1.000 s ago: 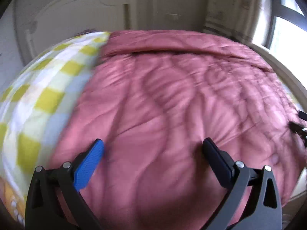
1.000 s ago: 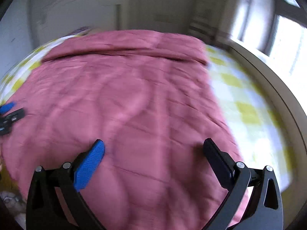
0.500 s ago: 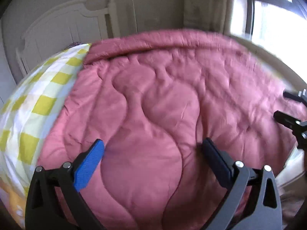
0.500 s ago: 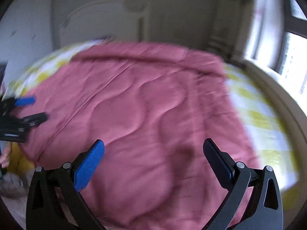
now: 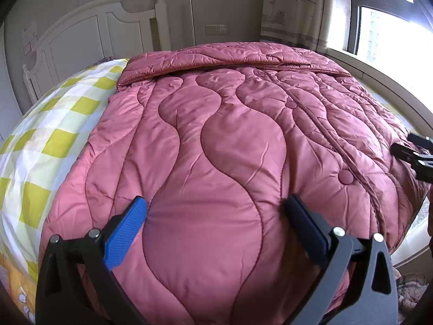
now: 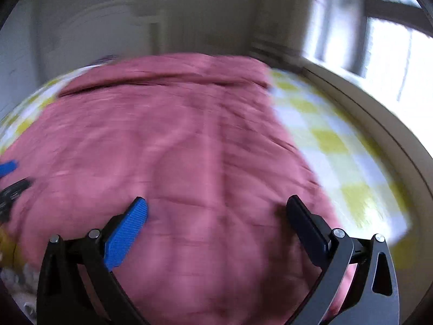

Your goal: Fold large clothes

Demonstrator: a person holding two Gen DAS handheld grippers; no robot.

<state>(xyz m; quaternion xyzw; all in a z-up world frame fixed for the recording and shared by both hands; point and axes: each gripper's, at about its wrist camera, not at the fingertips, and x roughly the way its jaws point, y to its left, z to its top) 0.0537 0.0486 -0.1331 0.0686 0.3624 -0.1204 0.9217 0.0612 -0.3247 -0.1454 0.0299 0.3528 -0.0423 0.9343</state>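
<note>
A large pink quilted coat lies spread flat on the bed, its far part folded over near the headboard. My left gripper is open and empty, just above the coat's near hem. My right gripper is open and empty above the near right part of the coat; its view is blurred. The right gripper shows at the right edge of the left wrist view. The left gripper shows at the left edge of the right wrist view.
The bed has a yellow and white checked sheet, bare to the left of the coat and to its right. A white headboard stands behind. A curtain and bright window are at the right.
The left wrist view has steadied and pulled back a little over the coat. The right gripper has swung back right, now showing more checked sheet. Both grippers stay open.
</note>
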